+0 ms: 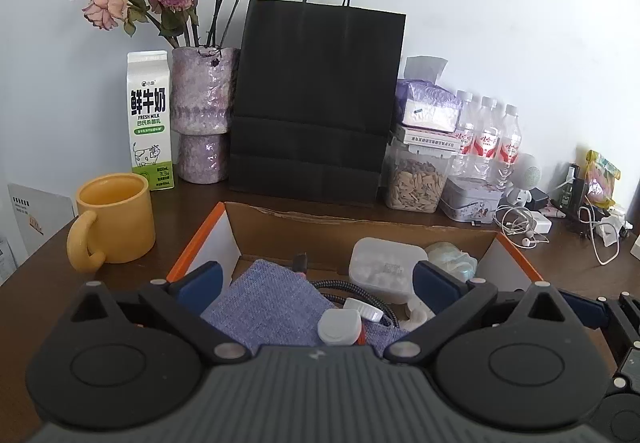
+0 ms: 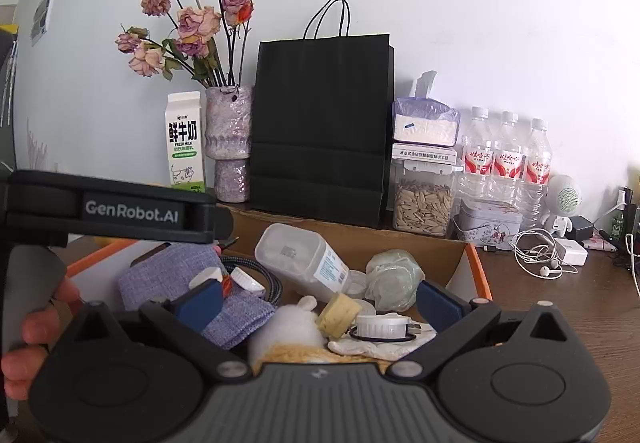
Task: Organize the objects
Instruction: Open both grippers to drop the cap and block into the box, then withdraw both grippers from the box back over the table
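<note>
Pale wall behind, dark brown wooden table (image 1: 40,283) below, and along the wall a row of things: a milk carton (image 1: 151,119), a lilac vase (image 1: 204,111) of dried roses, a tall black paper bag (image 1: 316,99) with cord handles, a clear jar of seeds (image 1: 414,179), three water bottles (image 1: 488,139) and a tangle of white earphones (image 1: 516,227). A yellow mug (image 1: 114,217) stands near the left corner of an open cardboard box (image 1: 360,227) with orange edges, which sits on the table in front of the bag. Inside the box lie a lilac woven cloth pouch (image 1: 272,299), a braided cable (image 2: 272,285), a clear plastic container (image 2: 296,255) lying on its side, a pale green crumpled wrap (image 2: 394,275), a yellowish block (image 2: 339,313), a small white cap (image 2: 380,325) and a fluffy white and tan toy (image 2: 288,331). The left gripper (image 1: 316,279) hangs over the near edge of the box with its blue-padded jaws spread wide, nothing between the pads. The right gripper (image 2: 318,301) is beside it over the box, jaws equally wide and gripping nothing. A hand (image 2: 28,327) shows at the left edge of the right view, holding the other tool's handle.
</note>
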